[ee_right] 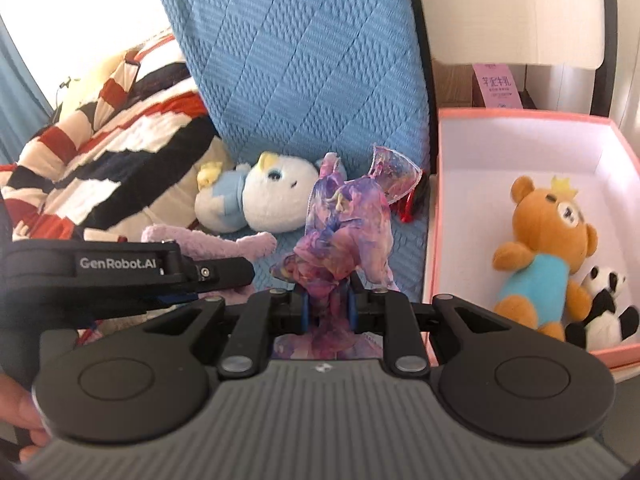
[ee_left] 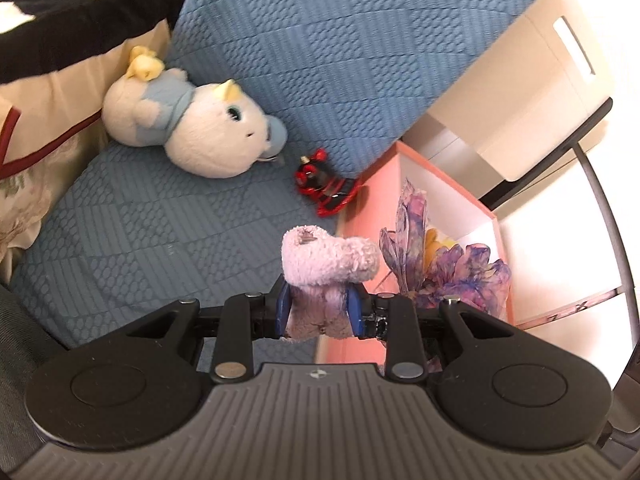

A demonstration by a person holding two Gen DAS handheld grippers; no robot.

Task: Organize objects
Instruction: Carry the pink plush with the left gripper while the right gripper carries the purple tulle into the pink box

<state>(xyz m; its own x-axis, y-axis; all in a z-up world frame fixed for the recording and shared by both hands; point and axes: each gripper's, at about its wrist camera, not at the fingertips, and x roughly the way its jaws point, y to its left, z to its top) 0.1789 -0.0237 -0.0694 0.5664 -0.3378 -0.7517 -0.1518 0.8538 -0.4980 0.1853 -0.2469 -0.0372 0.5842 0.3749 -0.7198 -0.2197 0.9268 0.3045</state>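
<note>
**Both grippers loaded, box half full**

Left gripper is pinching a lilac plush, blue pads squeezed into it on both sides, held above the sofa seat near its box-side edge. Right gripper is clamped on a purple scarf, fabric bunched up btwn the fingers and flaring out above them, also over the seat, just beside the pink box.

In the box: orange bear w/ a blue shirt lying on the floor of it, panda touching it in the near corner.

On the seat against the backrest: white plush on its side, and a red toy right by the box edge. Striped blanket piled at the sofa's far end from the box.
</note>
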